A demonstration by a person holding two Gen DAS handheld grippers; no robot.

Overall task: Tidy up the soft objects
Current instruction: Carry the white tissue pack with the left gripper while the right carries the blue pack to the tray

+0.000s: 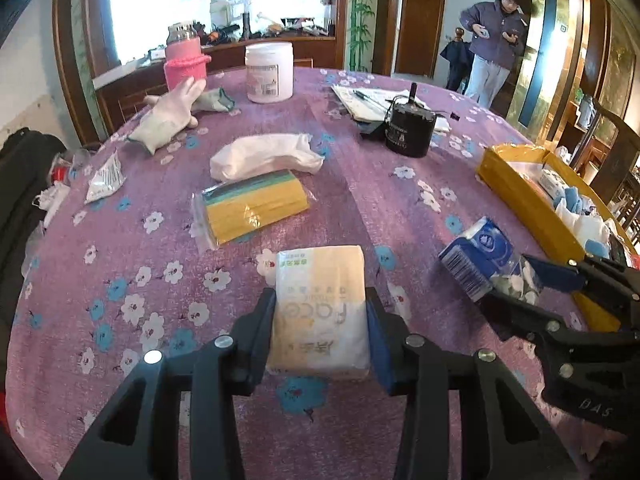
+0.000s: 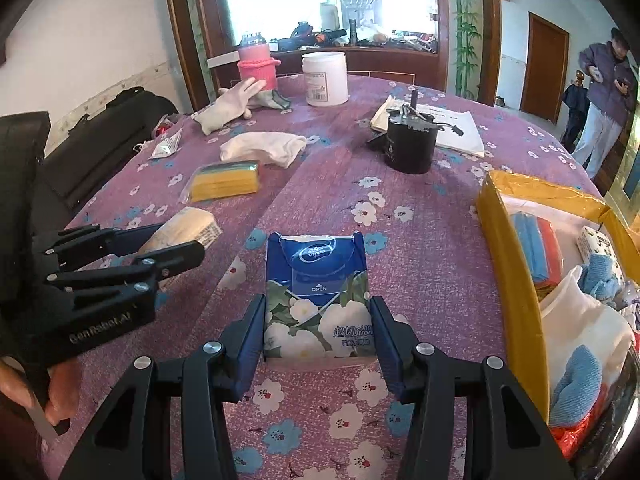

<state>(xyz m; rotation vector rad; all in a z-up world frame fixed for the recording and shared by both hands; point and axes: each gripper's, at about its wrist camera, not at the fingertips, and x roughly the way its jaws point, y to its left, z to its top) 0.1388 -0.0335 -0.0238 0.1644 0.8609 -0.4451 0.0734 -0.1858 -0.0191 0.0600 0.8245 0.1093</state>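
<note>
My left gripper point(image 1: 321, 314) is shut on a yellow-and-white tissue pack point(image 1: 322, 304), its jaws pressed to both sides. My right gripper point(image 2: 317, 322) is shut on a blue floral tissue pack point(image 2: 318, 300). Each gripper shows in the other's view: the right one point(image 1: 532, 280) with the blue pack point(image 1: 480, 254), the left one point(image 2: 168, 248) with the yellow pack point(image 2: 182, 228). A yellow sponge pack point(image 1: 252, 206), a folded white cloth point(image 1: 266, 156) and white gloves point(image 1: 168, 116) lie further back on the purple flowered tablecloth point(image 1: 360, 208).
A yellow box point(image 2: 508, 232) at the right holds several cloths and tissue packs. A black cylinder device point(image 2: 410, 146), papers point(image 2: 452, 124), a white jar point(image 2: 324, 78) and a pink-sleeved bottle point(image 2: 256, 62) stand at the back. A person point(image 2: 604, 92) stands far right.
</note>
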